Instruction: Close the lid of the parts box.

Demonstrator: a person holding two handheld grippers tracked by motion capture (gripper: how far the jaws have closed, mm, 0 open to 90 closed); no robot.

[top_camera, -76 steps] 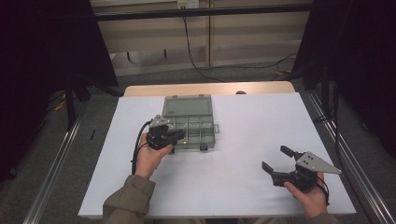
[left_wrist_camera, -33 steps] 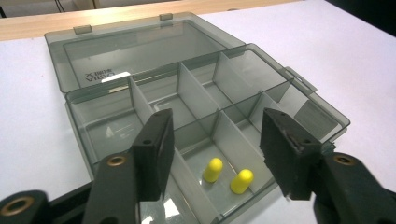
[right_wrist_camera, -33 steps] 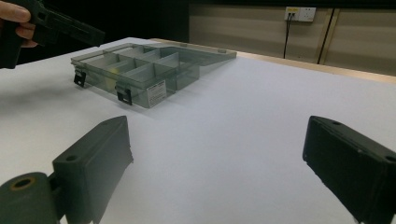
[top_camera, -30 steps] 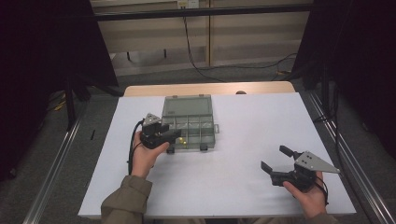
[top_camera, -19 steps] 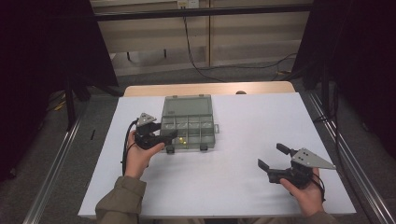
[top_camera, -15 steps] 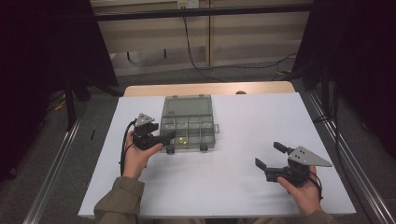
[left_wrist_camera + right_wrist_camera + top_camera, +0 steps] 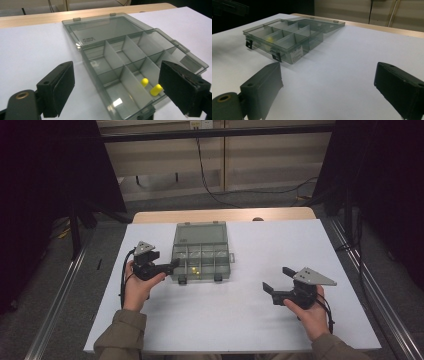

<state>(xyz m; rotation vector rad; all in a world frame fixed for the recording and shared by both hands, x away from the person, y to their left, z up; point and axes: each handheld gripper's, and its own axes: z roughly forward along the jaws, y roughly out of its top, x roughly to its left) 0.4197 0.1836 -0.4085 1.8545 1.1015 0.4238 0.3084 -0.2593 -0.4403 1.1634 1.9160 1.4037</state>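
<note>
A person sits at a white worktop (image 7: 240, 320) with a two-jaw tool in each hand. The landmark is a smoky clear compartment box (image 7: 200, 255) lying open, its lid (image 7: 200, 233) folded flat on the far side.

Left of the box, touching or nearly touching its near left corner, is the left tool (image 7: 172, 266). Its jaws have just been opening and now stand well apart with nothing clamped; the box corner lies between them, untouched by the pads.

Inside the box, two small yellow pieces (image 7: 151, 86) lie in a near-row compartment, just beside each other. The other compartments look empty. Two dark latches (image 7: 262, 50) hang from the near wall.

Right of the box and well apart from it, nearer the person, the right tool (image 7: 276, 281) hovers over bare worktop, jaws spread wide and holding nothing.

As a judgement: the box is already opened and two pieces are placed. With both tools free, closing and latching the lid appears to remain.
</note>
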